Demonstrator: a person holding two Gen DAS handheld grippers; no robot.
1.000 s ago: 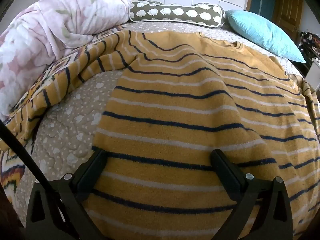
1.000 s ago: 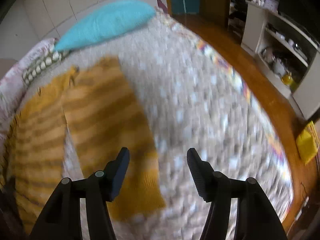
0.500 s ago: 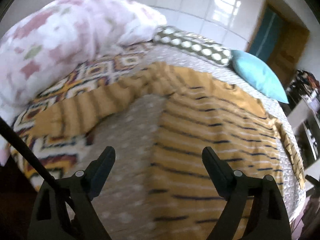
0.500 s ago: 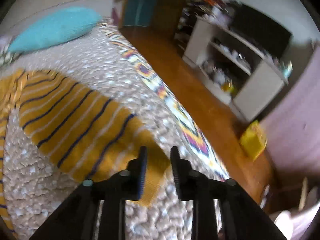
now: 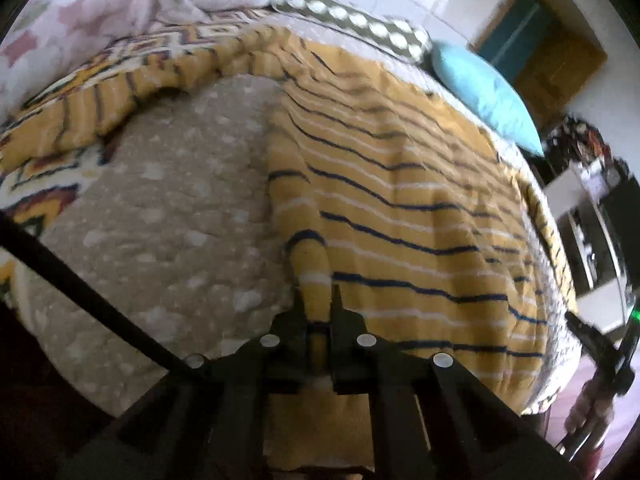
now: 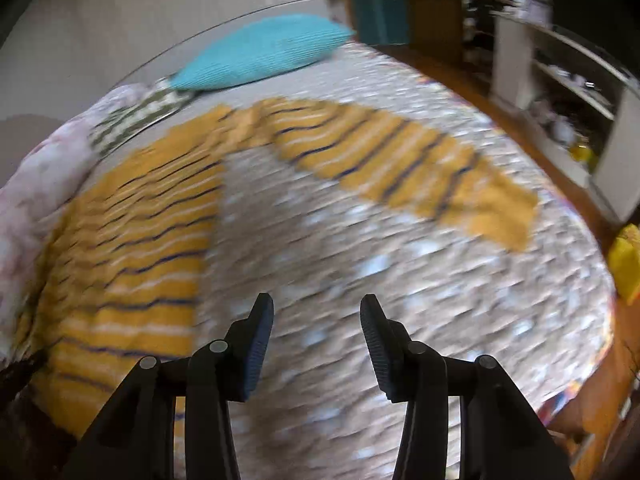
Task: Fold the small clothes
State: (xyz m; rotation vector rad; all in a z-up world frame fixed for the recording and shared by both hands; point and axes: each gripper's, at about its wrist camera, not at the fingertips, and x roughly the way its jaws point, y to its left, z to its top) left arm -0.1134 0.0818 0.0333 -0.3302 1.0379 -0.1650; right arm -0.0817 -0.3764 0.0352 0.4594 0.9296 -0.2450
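A yellow sweater (image 5: 400, 184) with navy and white stripes lies spread flat on the bed. My left gripper (image 5: 318, 304) is shut on a pinched fold at the sweater's near left hem corner. In the right wrist view the sweater's body (image 6: 132, 224) lies at the left and one sleeve (image 6: 400, 164) stretches out to the right. My right gripper (image 6: 317, 328) is open and empty, over bare bedspread between body and sleeve. The right view is blurred.
The bed has a beige dotted bedspread (image 5: 160, 208). A pink floral duvet (image 5: 80, 12), a spotted bolster (image 5: 352, 24) and a teal pillow (image 5: 484, 92) lie at its head. White shelves (image 6: 560, 92) and a wooden floor (image 6: 520, 120) are to the right.
My left gripper has closed on the sweater's hem corner. My right gripper, nearly closed by the sleeve end half a second ago, has opened and swung back left over the bedspread.
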